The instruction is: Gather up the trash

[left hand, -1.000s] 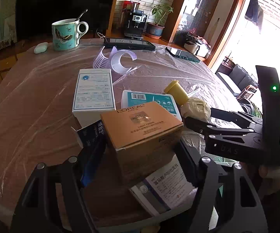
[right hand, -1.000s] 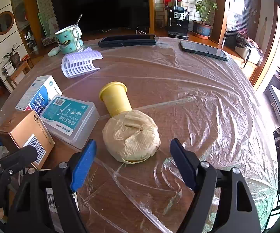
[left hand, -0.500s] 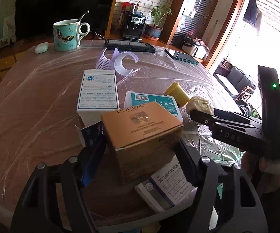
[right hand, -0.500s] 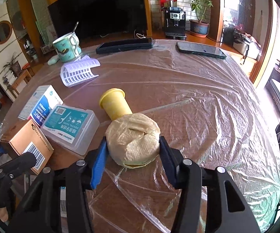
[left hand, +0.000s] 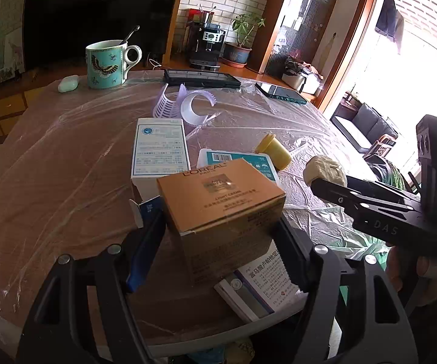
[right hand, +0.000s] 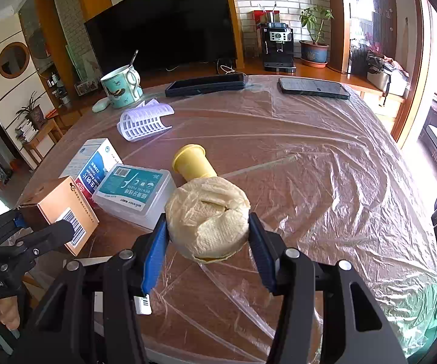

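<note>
The right gripper (right hand: 207,236) is angling downward over the plastic-covered counter (right hand: 324,182), its blue fingers (right hand: 154,251) having just closed and now clamping the crumpled paper wad (right hand: 207,215) by its sides, flat face toward the camera. The left gripper (left hand: 221,230) is likewise tilting down, its fingers (left hand: 145,239) gripping the tan cardboard box (left hand: 221,200) across its width, long axis running left to right, above a white leaflet (left hand: 263,282). A yellow cup (right hand: 191,163) is lying on its side just behind the wad, mouth facing away.

Pale cream crumpled paper wad (right hand: 207,217) sits between blue-padded black tool fingers (right hand: 154,250). Tan cardboard box (left hand: 221,206) carries dark lettering and a black-and-white barcode. Yellow plastic cup (right hand: 191,162), teal-labelled clear case (right hand: 135,192), white slotted plastic piece (right hand: 144,121). Teal butterfly-patterned mug (left hand: 106,66) stands on the brown surface (left hand: 51,166) under glossy clear film.
</note>
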Demonstrator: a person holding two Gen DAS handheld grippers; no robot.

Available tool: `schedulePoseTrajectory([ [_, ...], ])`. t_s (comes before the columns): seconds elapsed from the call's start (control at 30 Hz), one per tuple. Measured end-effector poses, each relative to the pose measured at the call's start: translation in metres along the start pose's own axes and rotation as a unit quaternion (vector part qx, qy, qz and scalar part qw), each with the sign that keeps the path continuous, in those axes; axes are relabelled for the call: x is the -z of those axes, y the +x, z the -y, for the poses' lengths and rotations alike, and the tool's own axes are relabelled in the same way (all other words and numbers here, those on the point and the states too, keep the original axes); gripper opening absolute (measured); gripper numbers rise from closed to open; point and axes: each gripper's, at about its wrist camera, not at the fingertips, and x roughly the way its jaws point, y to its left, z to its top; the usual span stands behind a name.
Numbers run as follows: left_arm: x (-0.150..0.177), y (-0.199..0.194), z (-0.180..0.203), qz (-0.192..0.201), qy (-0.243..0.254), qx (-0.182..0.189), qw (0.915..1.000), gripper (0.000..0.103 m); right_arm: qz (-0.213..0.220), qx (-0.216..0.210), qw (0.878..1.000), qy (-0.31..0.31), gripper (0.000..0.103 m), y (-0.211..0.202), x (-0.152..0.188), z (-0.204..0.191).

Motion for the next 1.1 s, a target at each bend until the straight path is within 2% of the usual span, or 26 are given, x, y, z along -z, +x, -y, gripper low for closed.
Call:
schedulePoseTrajectory([
  [0.4,0.002,-0.016,-0.001,0.010,0.004,0.001,0.9999,0.072,0.009,-0.007,1.000,-0.006,0.051,-0.017,0.008,-0.011],
  [1.1,0.024,-0.067,0.019,0.029,0.047,0.024,0.9982,0.072,0.034,-0.031,0.998,-0.044,0.051,-0.072,0.034,-0.038],
])
